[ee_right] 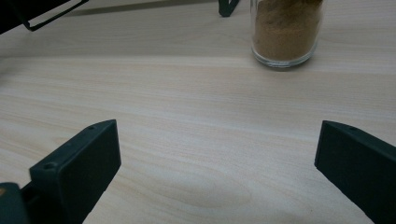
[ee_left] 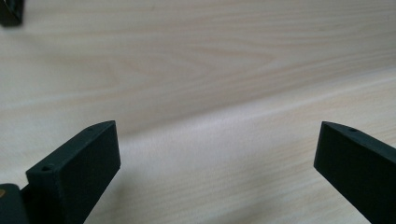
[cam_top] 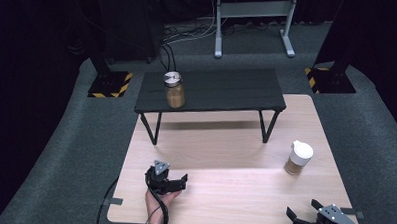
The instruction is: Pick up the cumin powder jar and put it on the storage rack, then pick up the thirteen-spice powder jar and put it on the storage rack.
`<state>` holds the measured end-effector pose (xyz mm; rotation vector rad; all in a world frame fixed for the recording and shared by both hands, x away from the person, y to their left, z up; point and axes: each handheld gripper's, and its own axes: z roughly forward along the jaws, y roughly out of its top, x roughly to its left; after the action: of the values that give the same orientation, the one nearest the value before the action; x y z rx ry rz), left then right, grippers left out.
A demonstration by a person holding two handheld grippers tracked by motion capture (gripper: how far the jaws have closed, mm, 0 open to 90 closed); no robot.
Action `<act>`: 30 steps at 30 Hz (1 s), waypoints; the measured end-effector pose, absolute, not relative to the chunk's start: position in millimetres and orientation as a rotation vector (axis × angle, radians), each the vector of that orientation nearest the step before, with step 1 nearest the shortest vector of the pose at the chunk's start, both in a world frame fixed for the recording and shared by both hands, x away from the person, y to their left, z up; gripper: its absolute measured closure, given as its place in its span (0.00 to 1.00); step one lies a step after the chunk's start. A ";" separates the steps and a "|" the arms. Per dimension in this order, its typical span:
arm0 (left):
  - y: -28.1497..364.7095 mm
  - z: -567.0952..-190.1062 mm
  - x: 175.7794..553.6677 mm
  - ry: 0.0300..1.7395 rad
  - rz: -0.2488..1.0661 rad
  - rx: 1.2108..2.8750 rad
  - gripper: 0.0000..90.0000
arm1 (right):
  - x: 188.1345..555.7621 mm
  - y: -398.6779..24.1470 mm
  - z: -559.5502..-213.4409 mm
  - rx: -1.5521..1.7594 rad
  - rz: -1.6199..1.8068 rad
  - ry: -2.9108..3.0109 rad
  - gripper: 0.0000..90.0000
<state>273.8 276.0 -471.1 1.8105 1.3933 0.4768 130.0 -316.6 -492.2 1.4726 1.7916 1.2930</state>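
Note:
A glass jar of brown powder with a white lid (cam_top: 299, 158) stands on the wooden tabletop (cam_top: 223, 193) at the right. Its lower part (ee_right: 286, 32) sits ahead of my right gripper (ee_right: 217, 140), whose jaws are wide apart with nothing between them. That right gripper (cam_top: 301, 207) is low at the table's front right corner. A second jar of brown powder with a silver lid (cam_top: 174, 88) stands on the left end of a small black table (cam_top: 222, 88). My left gripper (cam_top: 183, 183), held in a hand at the front left, is open over bare wood (ee_left: 217, 140).
The small black table stands on thin legs (cam_top: 153, 128) across the back half of the wooden top; one foot (ee_right: 227, 7) is beside the white-lidded jar. Grey carpet (cam_top: 75, 152) surrounds the wooden top, with black stand bases (cam_top: 110, 84) and a metal frame (cam_top: 254, 24) behind.

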 end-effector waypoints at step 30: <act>282.7 -475.3 267.2 1.294 0.485 1.818 0.01 | 123.6 -327.1 -470.8 1.450 1.280 1.766 0.00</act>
<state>267.2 282.7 -475.3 1.8183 1.2938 0.4848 123.6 -327.1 -470.8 1.4501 1.7655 1.2795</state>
